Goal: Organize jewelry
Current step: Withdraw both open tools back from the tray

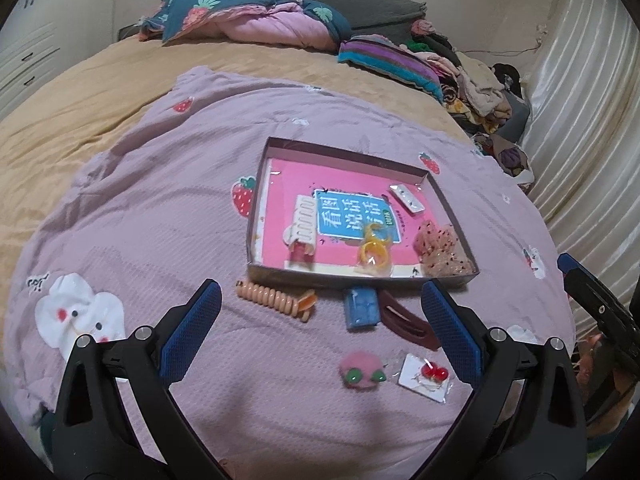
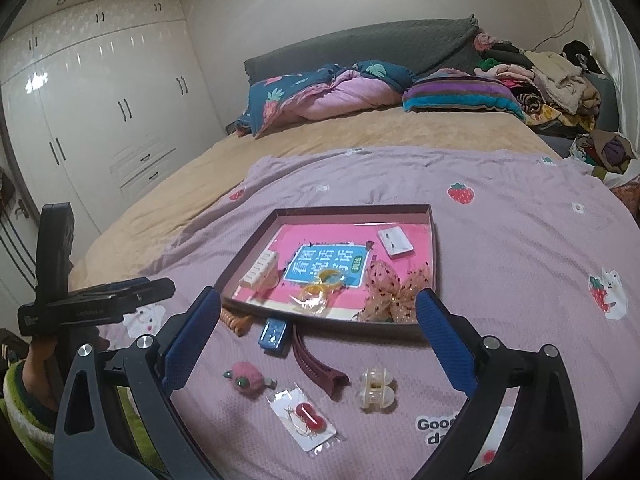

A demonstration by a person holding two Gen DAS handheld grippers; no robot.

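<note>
A shallow dark box (image 1: 360,278) (image 2: 320,322) with a pink lining lies on the purple blanket. It holds a white comb clip (image 1: 304,220), a yellow ring packet (image 1: 374,254), a dotted peach bow (image 1: 442,250) (image 2: 394,288) and a white card (image 1: 406,197). In front of the box lie an orange spiral hair tie (image 1: 272,300), a blue clip (image 1: 362,307) (image 2: 274,334), a maroon hair clip (image 1: 408,322) (image 2: 316,366), a pink fuzzy clip (image 1: 360,370) (image 2: 248,380), a red cherry earring card (image 1: 426,376) (image 2: 306,420) and a clear claw clip (image 2: 376,394). My left gripper (image 1: 324,304) and right gripper (image 2: 320,312) are open, empty, above these.
The purple blanket (image 1: 200,200) covers a tan bed (image 1: 100,92). Pillows and quilts (image 2: 332,92) lie at the headboard, clothes (image 2: 560,80) are piled at the right. White wardrobes (image 2: 100,120) stand left. The other gripper shows at the edges (image 1: 600,312) (image 2: 80,308).
</note>
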